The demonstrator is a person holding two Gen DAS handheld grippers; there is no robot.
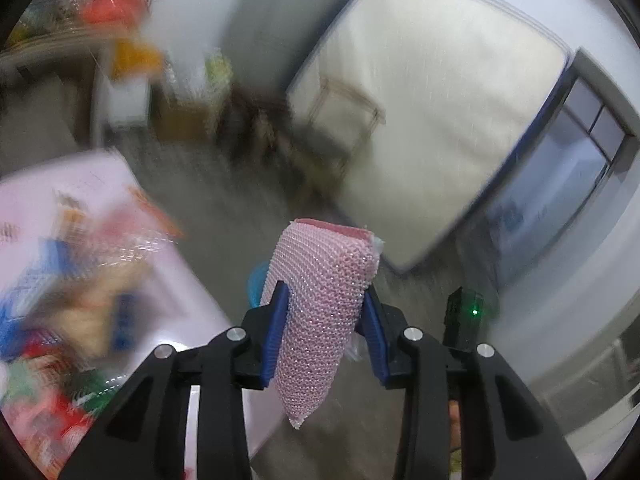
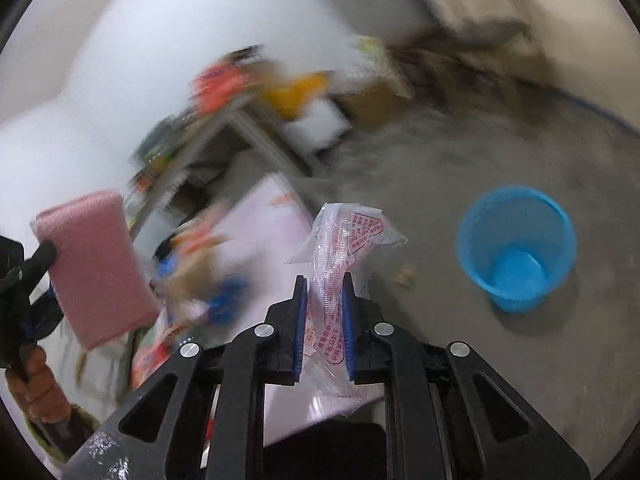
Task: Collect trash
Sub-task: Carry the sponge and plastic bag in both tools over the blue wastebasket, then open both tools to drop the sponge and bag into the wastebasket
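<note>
My left gripper (image 1: 326, 294) is shut on a pink mesh scouring sponge (image 1: 320, 312), which stands up between the blue pads. In the right wrist view that sponge (image 2: 94, 264) shows at the left edge, held out over the white table (image 2: 272, 216). My right gripper (image 2: 325, 280) is shut on a crumpled clear plastic wrapper (image 2: 344, 240) with red print. A blue plastic bin (image 2: 516, 248) stands upright on the grey floor, to the right of and beyond the right gripper. A sliver of the bin (image 1: 256, 280) peeks out behind the sponge. Blurred litter (image 1: 80, 300) covers the table (image 1: 100, 176).
A pale mattress (image 1: 420, 100) leans against the far wall, with a wooden frame in front of it. A metal shelf (image 2: 224, 128) with orange and yellow items stands behind the table, a cardboard box (image 2: 376, 100) beside it. A hand (image 2: 36, 384) grips the left tool.
</note>
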